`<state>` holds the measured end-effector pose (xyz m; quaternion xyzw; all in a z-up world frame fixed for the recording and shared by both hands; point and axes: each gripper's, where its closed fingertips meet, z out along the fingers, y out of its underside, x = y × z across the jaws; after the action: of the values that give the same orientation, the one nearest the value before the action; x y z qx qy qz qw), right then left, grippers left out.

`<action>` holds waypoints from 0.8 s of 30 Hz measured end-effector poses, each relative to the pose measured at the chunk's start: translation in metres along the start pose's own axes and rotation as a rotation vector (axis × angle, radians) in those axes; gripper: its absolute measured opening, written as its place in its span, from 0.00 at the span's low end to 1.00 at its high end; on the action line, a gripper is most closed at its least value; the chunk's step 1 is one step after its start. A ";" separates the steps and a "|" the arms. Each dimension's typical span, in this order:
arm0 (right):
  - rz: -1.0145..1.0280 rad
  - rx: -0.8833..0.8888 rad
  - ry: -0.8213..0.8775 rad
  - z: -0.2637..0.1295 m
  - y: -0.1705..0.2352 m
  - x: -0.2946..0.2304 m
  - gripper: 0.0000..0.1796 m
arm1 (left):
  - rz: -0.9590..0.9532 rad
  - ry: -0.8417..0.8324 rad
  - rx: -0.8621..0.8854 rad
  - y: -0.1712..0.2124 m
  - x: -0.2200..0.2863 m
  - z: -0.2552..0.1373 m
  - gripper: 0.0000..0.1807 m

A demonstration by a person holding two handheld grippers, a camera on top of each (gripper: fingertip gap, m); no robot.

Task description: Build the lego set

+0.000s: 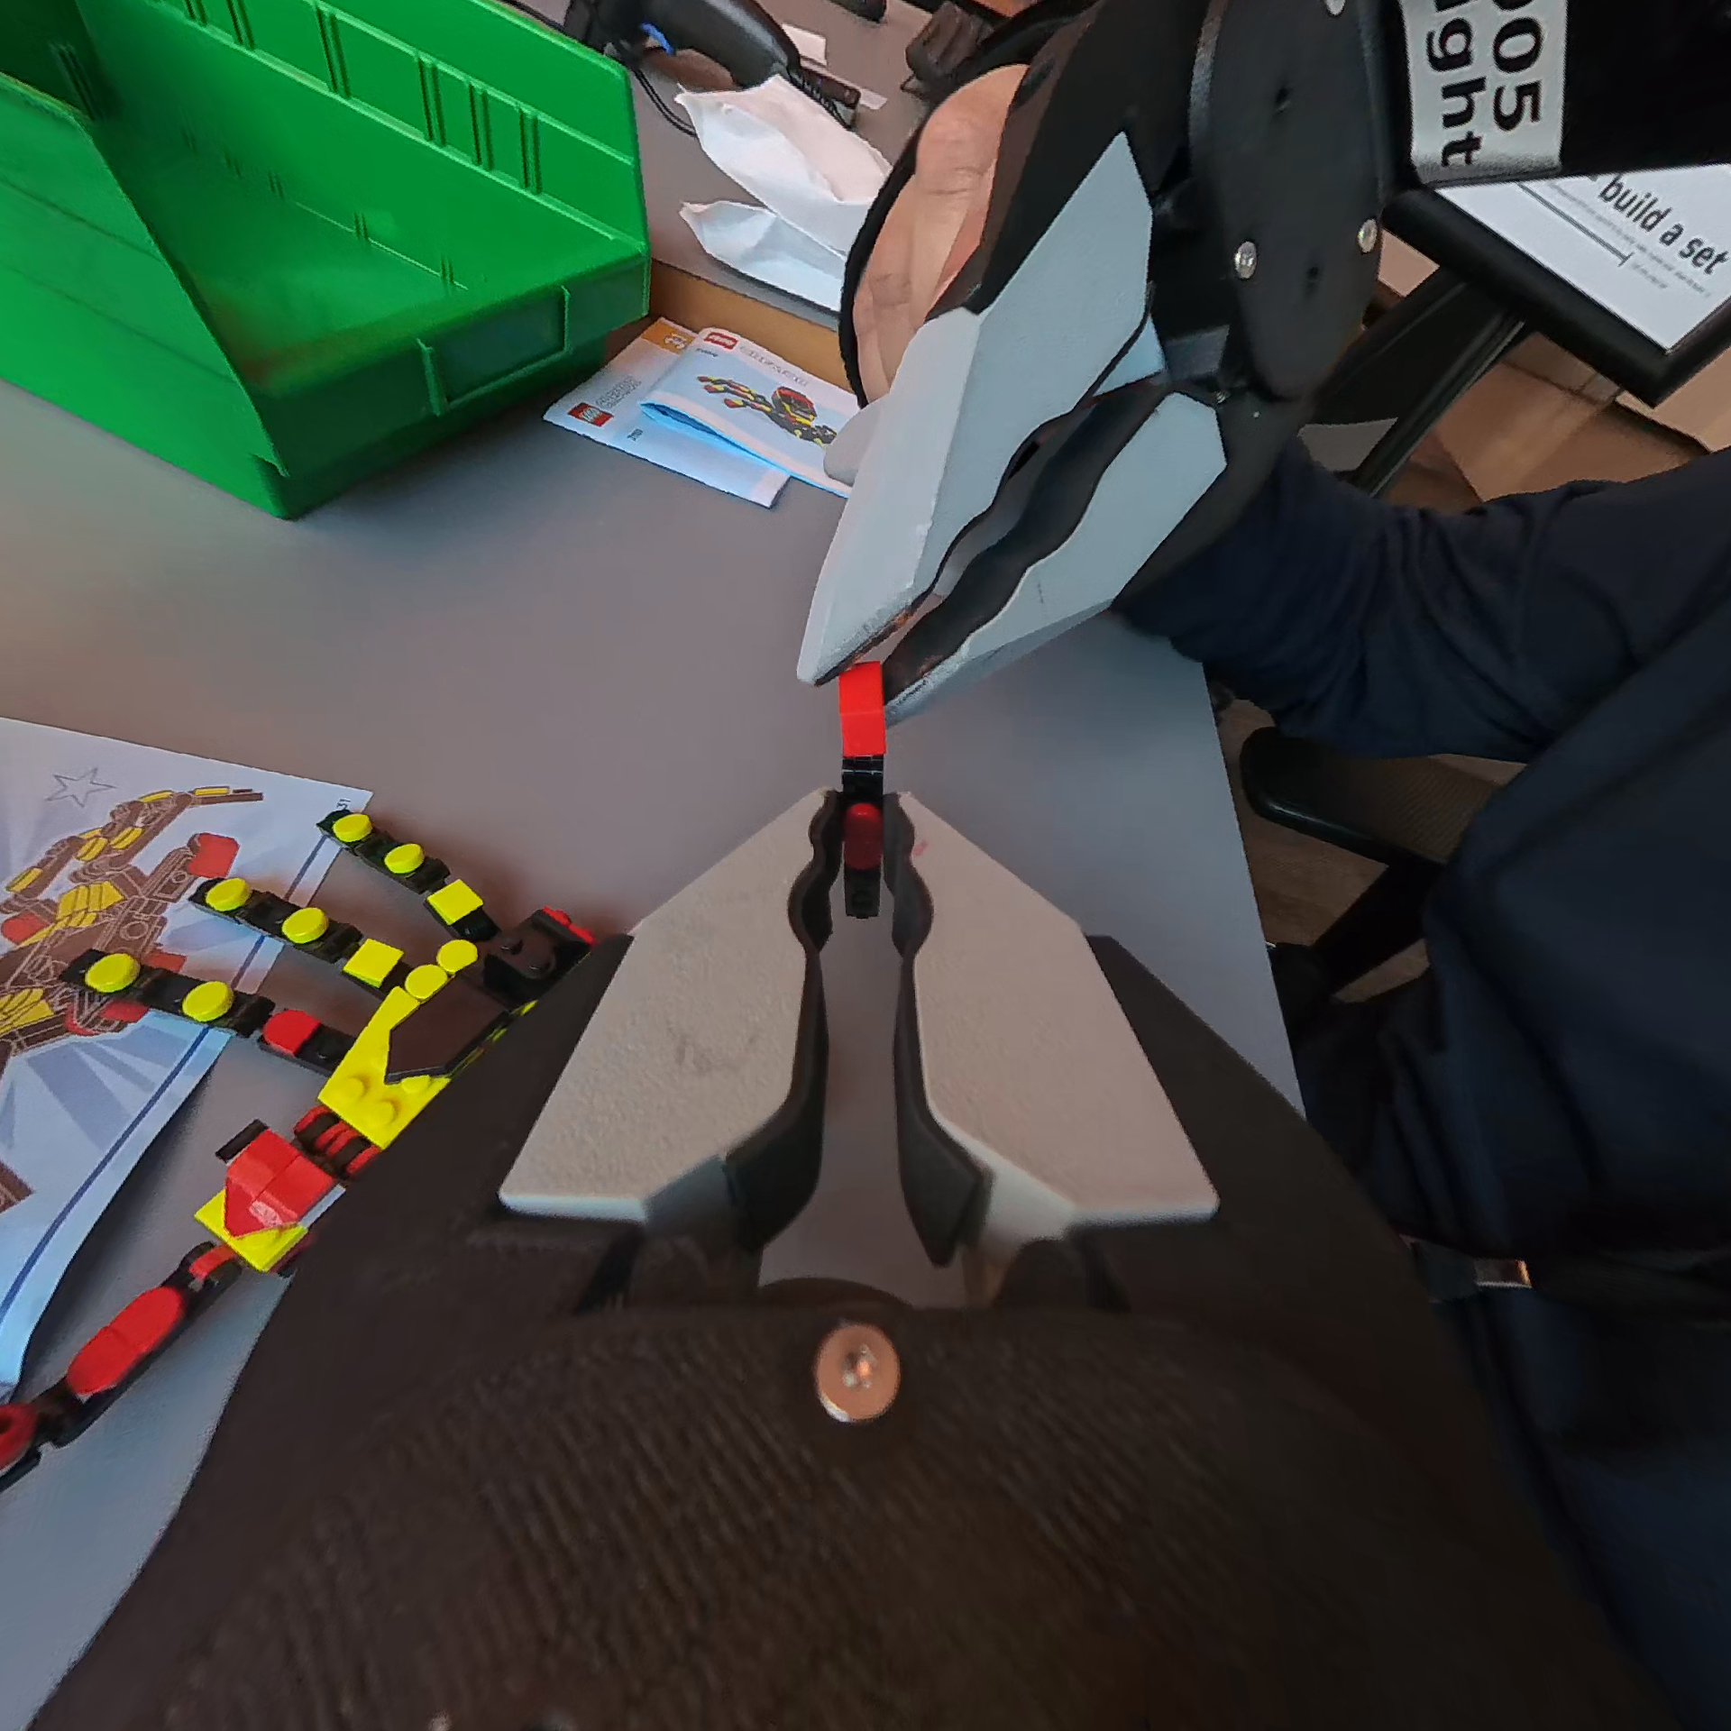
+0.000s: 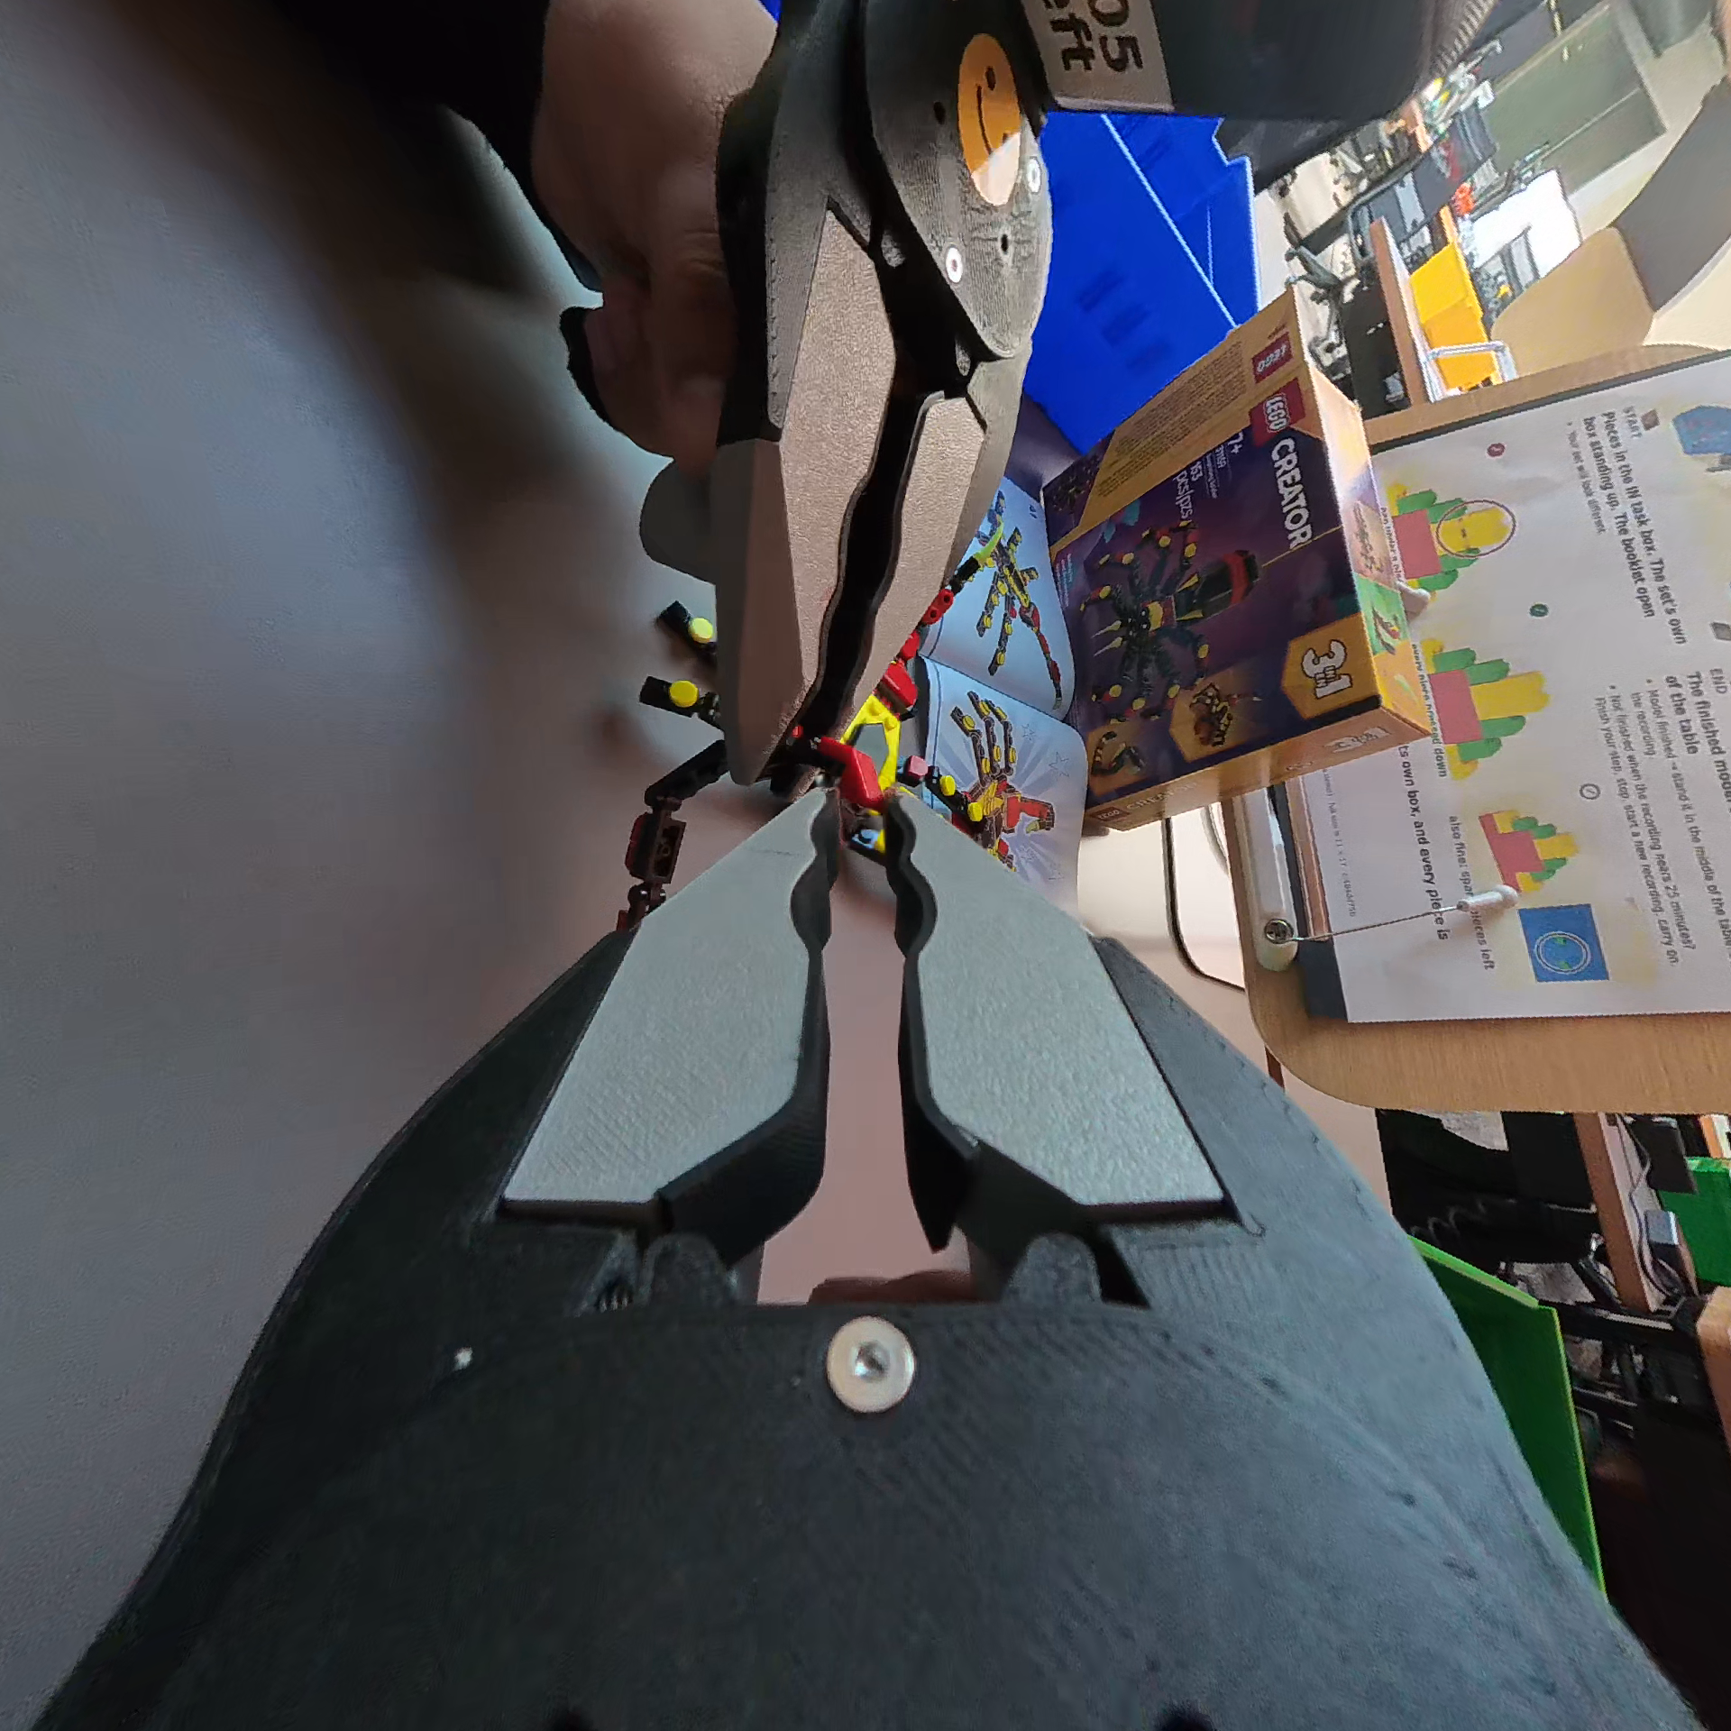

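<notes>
While my left hand-held gripper is pinching a small black-and-red piece above the surface, my right hand-held gripper, at twelve o'clock, is clamping a red brick against it.

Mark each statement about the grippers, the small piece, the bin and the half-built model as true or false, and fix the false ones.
1. The left gripper grips a small black and red piece. True.
2. The right gripper is wide open, away from any brick. False: it is shut on a red brick.
3. The bin on the table is green. True.
4. The half-built model lies inside the bin. False: it lies on the table, partly on an open booklet.
</notes>
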<state>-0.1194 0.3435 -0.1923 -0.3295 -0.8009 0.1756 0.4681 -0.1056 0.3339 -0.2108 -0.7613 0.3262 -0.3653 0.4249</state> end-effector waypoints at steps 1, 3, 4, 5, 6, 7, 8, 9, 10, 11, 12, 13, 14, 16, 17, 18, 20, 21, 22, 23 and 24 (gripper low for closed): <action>0.015 0.003 0.008 0.000 0.000 0.002 0.03 | -0.001 -0.006 0.009 -0.002 -0.001 -0.001 0.03; 0.073 0.021 0.015 0.001 -0.002 0.008 0.02 | -0.001 -0.023 0.030 -0.006 -0.004 -0.004 0.03; 0.104 0.035 0.018 0.001 -0.003 0.011 0.02 | -0.002 -0.031 0.043 -0.008 -0.005 -0.005 0.03; 0.132 0.051 0.021 0.001 -0.004 0.013 0.02 | -0.006 -0.032 0.054 -0.011 -0.005 -0.007 0.03; 0.155 0.064 0.026 0.002 -0.006 0.015 0.02 | -0.015 -0.032 0.064 -0.012 -0.005 -0.008 0.03; 0.176 0.067 0.050 0.002 -0.005 0.020 0.00 | -0.024 -0.029 0.071 -0.013 -0.006 -0.009 0.03; 0.188 0.064 0.149 0.000 -0.002 0.035 0.00 | -0.030 -0.017 0.046 -0.009 -0.005 -0.008 0.03; 0.191 0.077 0.222 -0.006 -0.002 0.047 0.00 | -0.021 -0.026 0.011 -0.001 -0.005 -0.004 0.03; 0.209 0.126 0.223 -0.014 -0.007 0.051 0.00 | -0.015 -0.024 -0.017 0.006 -0.003 0.002 0.03; 0.240 0.191 0.194 -0.021 -0.014 0.051 0.00 | -0.022 0.000 -0.016 0.008 0.002 0.008 0.03; 0.273 0.231 0.154 -0.027 -0.018 0.049 0.00 | -0.038 0.018 -0.011 0.006 0.005 0.011 0.03; 0.300 0.234 0.101 -0.028 -0.016 0.046 0.00 | -0.041 0.017 0.003 0.003 0.004 0.012 0.03; 0.311 0.224 0.059 -0.029 -0.013 0.042 0.00 | -0.038 0.013 0.016 0.001 0.003 0.010 0.03; 0.271 0.219 -0.005 -0.029 -0.009 0.030 0.05 | -0.059 0.032 0.041 -0.003 0.002 0.005 0.03; 0.255 0.203 -0.030 -0.027 -0.006 0.024 0.07 | -0.080 0.048 0.052 -0.004 0.002 0.003 0.03; 0.246 0.181 -0.052 -0.025 -0.004 0.019 0.11 | -0.099 0.068 0.062 -0.005 0.002 0.001 0.03; 0.219 0.156 -0.093 -0.019 -0.004 0.009 0.14 | -0.134 0.119 0.077 -0.007 0.005 0.000 0.03; 0.193 0.149 -0.099 -0.016 -0.006 0.004 0.14 | -0.155 0.154 0.082 -0.007 0.009 0.000 0.03; 0.163 0.135 -0.098 -0.013 -0.006 0.000 0.13 | -0.178 0.188 0.093 -0.009 0.013 0.000 0.03; 0.137 0.120 -0.089 -0.011 -0.006 -0.002 0.09 | -0.196 0.217 0.096 -0.009 0.016 0.000 0.03; 0.119 0.116 -0.086 -0.009 -0.007 -0.004 0.06 | -0.205 0.235 0.088 -0.008 0.018 0.001 0.03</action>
<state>-0.1125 0.3360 -0.1860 -0.3408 -0.7878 0.2632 0.4405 -0.0942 0.3231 -0.1986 -0.7232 0.2781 -0.5072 0.3773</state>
